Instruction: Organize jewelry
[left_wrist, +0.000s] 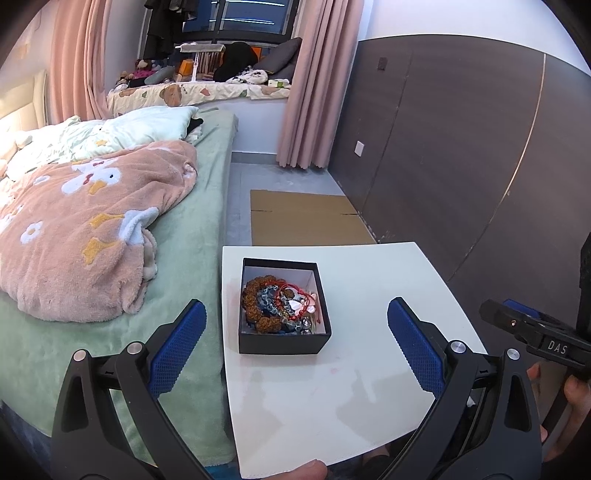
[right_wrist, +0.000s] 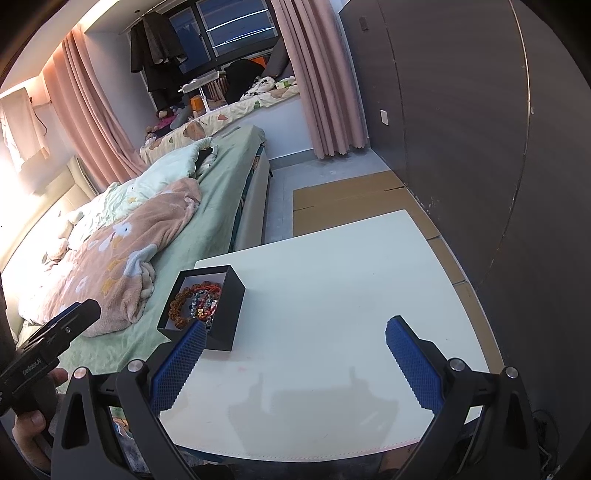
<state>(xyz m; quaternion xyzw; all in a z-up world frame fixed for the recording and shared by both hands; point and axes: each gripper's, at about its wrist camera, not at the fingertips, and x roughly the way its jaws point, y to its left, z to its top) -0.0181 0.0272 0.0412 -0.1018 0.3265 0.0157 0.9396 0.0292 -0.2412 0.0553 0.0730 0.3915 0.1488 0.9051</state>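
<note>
A black box (left_wrist: 284, 341) with a white inside stands on the white table (left_wrist: 369, 280) near its left edge. It holds a heap of jewelry (left_wrist: 280, 304): a brown beaded bracelet, clear beads and red cord. My left gripper (left_wrist: 295, 317) is open and empty, just in front of the box. In the right wrist view the box (right_wrist: 225, 314) and jewelry (right_wrist: 195, 299) lie at the left. My right gripper (right_wrist: 295, 332) is open and empty, over the bare table (right_wrist: 351, 280) to the box's right.
A bed with a green sheet and a pink blanket (left_wrist: 85, 229) lies against the table's left side. Flat cardboard (left_wrist: 306, 218) covers the floor beyond the table. A dark panelled wall (left_wrist: 461, 147) runs along the right.
</note>
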